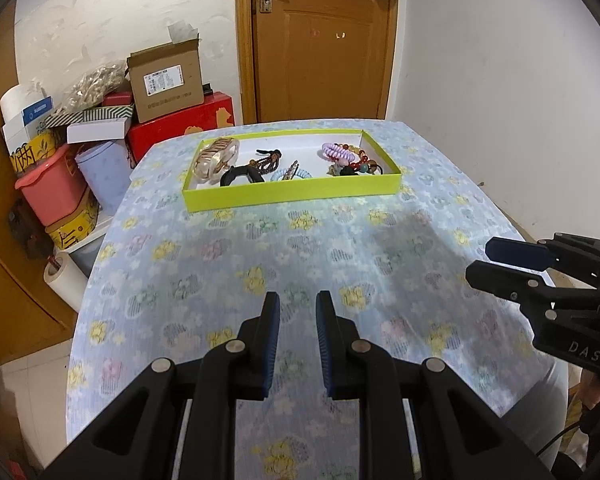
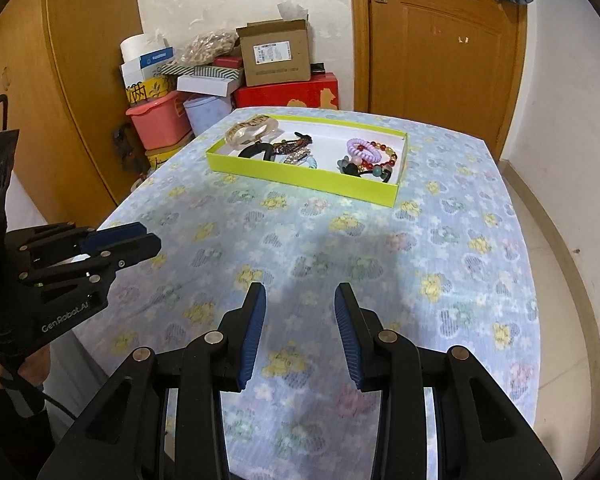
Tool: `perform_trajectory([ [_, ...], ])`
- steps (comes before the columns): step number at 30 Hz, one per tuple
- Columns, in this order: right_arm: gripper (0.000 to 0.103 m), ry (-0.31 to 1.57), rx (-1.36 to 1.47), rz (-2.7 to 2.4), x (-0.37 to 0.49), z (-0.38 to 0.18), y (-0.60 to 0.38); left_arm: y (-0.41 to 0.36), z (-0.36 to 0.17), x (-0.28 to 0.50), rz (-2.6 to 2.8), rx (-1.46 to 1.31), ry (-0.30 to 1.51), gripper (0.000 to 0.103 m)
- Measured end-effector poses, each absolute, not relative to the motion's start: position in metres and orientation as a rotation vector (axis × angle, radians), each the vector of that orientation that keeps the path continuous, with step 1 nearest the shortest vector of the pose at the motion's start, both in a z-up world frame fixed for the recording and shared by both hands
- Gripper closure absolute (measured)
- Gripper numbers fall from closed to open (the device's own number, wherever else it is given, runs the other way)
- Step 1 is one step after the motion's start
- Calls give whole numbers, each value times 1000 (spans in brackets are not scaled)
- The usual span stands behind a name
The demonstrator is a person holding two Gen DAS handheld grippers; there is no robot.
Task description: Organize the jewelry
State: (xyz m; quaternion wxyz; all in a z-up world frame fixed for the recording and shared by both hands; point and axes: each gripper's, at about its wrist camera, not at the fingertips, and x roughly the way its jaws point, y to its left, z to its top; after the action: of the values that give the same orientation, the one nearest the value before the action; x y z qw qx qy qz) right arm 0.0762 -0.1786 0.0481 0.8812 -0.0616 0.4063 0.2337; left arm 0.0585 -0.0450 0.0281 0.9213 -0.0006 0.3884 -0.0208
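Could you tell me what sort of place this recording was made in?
Probably a room in a home, used partly for storage: a wooden door, stacked boxes against the wall, and a table under a flowered cloth.

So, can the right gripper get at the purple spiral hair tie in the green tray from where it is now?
Probably yes. The right gripper is open and empty, over bare tablecloth. Nothing stands between it and the green tray. The purple spiral hair tie lies on top of the beaded bracelet, uncovered; only the tray's low wall must be cleared.
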Motion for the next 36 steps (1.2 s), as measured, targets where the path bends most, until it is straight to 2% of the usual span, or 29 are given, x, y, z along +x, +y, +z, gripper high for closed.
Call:
perform_trajectory([
  [36,66,874,-141,493,82,39,-173,-42,18,58,-32,-14,819,84],
])
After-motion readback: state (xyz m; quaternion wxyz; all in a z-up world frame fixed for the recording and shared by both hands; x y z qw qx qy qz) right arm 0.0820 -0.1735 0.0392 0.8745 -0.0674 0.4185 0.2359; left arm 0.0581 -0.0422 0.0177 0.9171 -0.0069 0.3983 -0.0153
